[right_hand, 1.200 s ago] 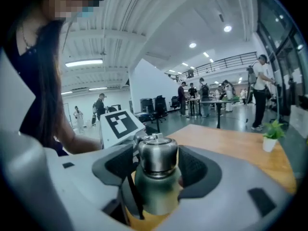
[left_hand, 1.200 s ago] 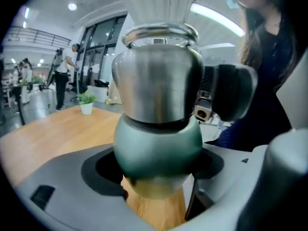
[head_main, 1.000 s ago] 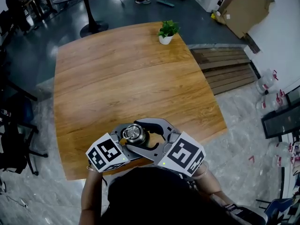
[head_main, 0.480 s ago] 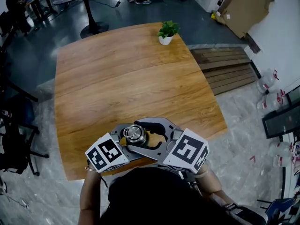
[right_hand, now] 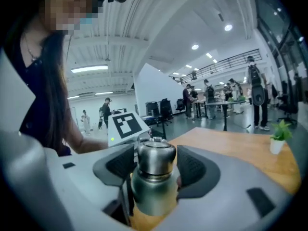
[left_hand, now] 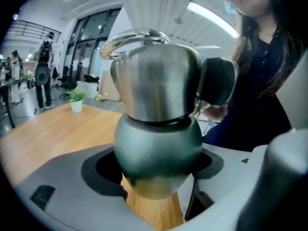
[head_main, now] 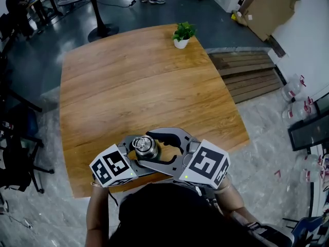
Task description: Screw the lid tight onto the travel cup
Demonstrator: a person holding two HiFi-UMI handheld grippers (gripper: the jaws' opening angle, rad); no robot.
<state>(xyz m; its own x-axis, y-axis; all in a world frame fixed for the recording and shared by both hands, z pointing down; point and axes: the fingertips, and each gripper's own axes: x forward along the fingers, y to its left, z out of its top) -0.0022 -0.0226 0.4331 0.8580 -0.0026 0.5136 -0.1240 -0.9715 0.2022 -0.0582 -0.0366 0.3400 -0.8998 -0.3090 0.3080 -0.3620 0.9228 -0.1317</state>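
Steel cup (head_main: 145, 147) is standing at the near edge of the wooden bench (head_main: 128, 81), the left tongs (left_hand: 159, 172) clamping its round body; the right tongs (right_hand: 155, 166) are flanking the lid (right_hand: 155, 155), seemingly gripping it

Steel travel cup (right_hand: 153, 192) upright, its shiny lid (right_hand: 155, 159) seated on top.

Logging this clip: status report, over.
Left gripper shut on travel cup. Right gripper jaws flank lid, clamp unclear. Lid sits on cup. Nothing obstructing.
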